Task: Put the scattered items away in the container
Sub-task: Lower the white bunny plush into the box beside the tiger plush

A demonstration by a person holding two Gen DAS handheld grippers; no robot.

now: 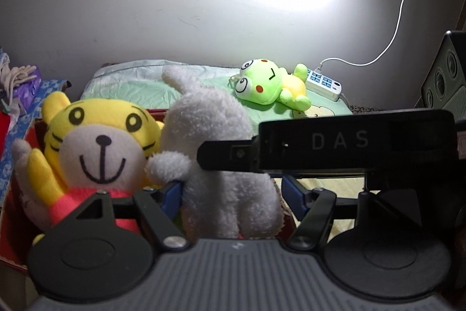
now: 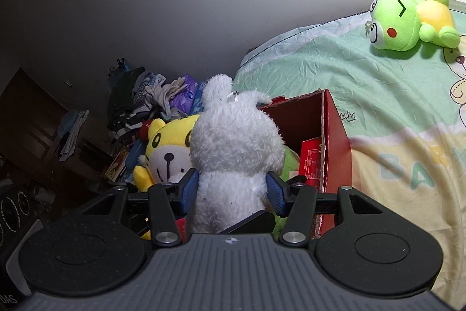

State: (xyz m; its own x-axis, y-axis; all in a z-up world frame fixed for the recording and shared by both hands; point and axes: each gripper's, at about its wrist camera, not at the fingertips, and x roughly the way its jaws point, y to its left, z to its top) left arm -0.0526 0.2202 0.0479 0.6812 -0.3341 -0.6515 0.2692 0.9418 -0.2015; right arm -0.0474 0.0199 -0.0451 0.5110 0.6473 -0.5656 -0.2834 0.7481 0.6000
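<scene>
A yellow tiger plush in a pink top sits at the left inside a red cardboard box, its face turned toward the left wrist camera. Just beside it, to the right, a white rabbit plush stands upright over the box with its back to both cameras, one ear raised, one small arm touching the tiger's cheek.

The left gripper has its blue pads on either side of the rabbit's lower body; the left pad presses the fur, while the right pad is partly hidden behind the dark arm of the other tool, so a firm clamp cannot be confirmed there. In the right wrist view, the right gripper has both blue pads pressed against the rabbit's sides just below the head, clamped on it.

Behind the box at the left, a heap of clothes lies against the grey wall. To the right stretches a bed under a pale green and yellow cartoon-print sheet. On it, well apart from the box, a green frog plush lies on its side near a white power strip, whose cable climbs the wall.
</scene>
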